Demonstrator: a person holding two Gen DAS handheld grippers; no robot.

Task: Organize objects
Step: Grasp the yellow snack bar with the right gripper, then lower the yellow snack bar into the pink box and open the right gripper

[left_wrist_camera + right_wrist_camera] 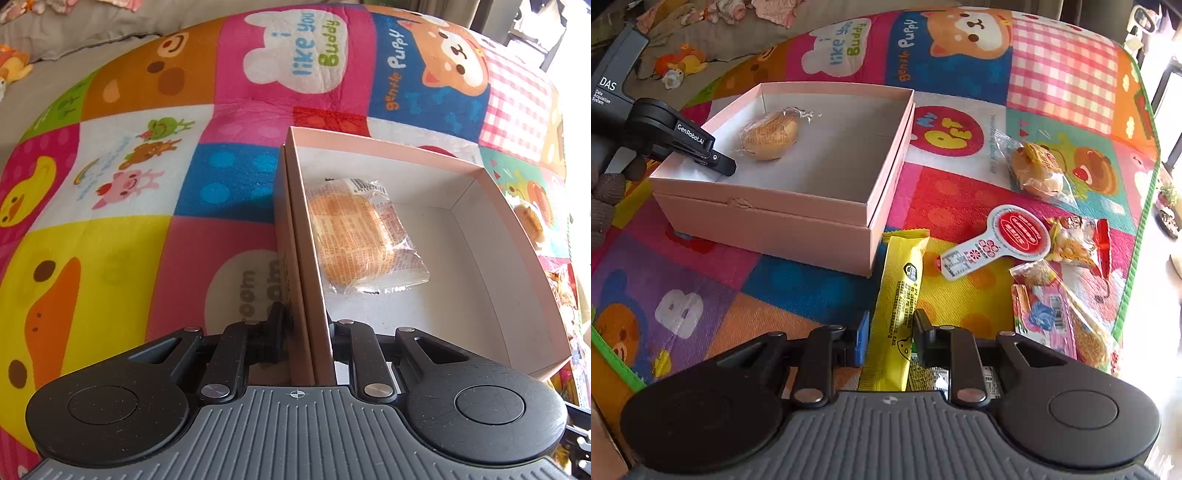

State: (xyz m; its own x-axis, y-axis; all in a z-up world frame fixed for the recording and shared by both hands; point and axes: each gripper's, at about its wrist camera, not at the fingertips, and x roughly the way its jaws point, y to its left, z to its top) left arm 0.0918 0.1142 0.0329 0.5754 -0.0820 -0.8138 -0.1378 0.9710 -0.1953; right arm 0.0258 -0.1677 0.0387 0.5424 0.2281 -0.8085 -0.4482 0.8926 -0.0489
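My right gripper (890, 332) has its two fingers closed in on the yellow snack bar (899, 295), which runs lengthwise between them and sticks out ahead toward the pink box (798, 229). It looks pinched, though I can't swear it's off the mat (775, 288) from this angle. My left gripper (308, 325) is clamped on the near wall of the box, one finger outside and one inside, I'd say to keep it from sliding while stuff drops in. Inside the box there's one wrapped bun (770, 134) so far, clear crinkly wrapper, sitting near the left wall. Off to the right another wrapped bun (1038, 170), a round red-label packet (1001, 240) and more candy bags (1067, 291) lie loose on the mat.
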